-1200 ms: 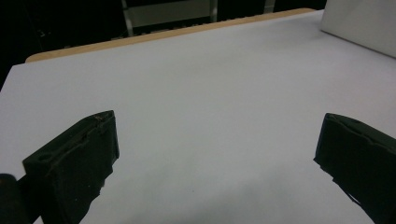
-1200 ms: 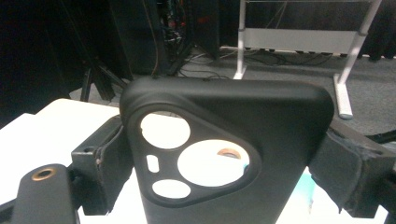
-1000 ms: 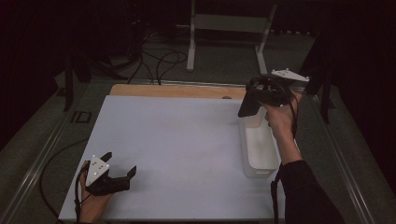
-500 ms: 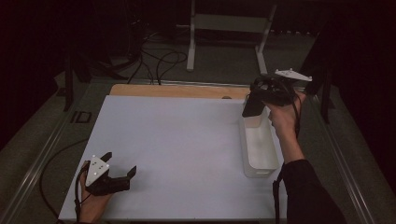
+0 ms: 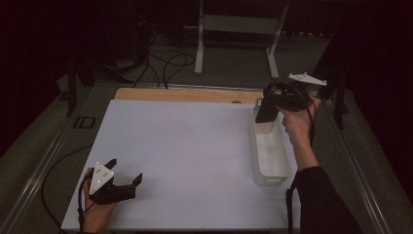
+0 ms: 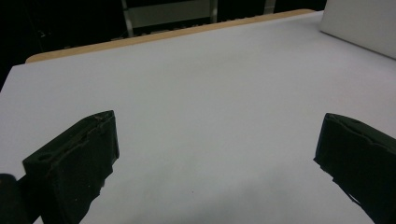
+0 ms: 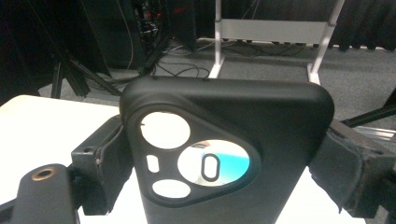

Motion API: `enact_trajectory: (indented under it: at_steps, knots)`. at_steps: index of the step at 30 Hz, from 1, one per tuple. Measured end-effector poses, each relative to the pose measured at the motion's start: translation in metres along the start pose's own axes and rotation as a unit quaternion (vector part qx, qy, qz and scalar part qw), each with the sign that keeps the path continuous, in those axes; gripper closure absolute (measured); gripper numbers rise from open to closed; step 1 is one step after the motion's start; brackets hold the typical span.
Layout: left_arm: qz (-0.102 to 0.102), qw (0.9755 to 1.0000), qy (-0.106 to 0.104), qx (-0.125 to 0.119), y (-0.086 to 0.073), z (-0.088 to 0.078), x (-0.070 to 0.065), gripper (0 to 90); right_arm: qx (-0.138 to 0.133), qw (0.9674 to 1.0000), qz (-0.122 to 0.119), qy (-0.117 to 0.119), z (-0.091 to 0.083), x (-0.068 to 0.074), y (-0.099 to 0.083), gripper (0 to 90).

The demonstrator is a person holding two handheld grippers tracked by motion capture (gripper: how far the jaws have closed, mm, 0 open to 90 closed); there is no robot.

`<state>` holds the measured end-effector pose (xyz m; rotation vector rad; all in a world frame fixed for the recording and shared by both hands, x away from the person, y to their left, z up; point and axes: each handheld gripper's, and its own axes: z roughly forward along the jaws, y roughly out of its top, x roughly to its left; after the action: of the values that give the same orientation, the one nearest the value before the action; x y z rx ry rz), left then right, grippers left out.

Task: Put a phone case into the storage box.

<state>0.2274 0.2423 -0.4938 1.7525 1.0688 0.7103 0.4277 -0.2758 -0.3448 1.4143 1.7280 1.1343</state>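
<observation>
My right tool (image 5: 265,113) grips the black phone case (image 7: 224,154) above the far end of the clear bin (image 5: 271,155); lowering it remains. My left tool (image 5: 127,179) rests wide, idle.

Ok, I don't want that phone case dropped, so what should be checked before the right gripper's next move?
1. Grip: the right gripper has a jaw on each side of the black phone case: ok.
2. Case position: it hangs above the far end of the clear plastic bin, apart from it: ok.
3. Bin contents: cannot tell, the walls blur the inside.
4. Left gripper: open, low at the near left of the white table, far from the bin: ok.
5. Cable on the right gripper: trails along the forearm, away from the bin: ok.
</observation>
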Motion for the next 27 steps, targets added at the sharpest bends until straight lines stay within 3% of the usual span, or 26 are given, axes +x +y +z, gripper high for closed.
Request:
enact_trajectory:
  at_steps: [27]
  knots:
    - [0.000, 1.0000, 0.001, 0.000, 0.000, 0.000, 0.000, 0.0, 0.021, 0.9997, 0.003, -0.011, 0.012, -0.006, -0.018, 14.3]
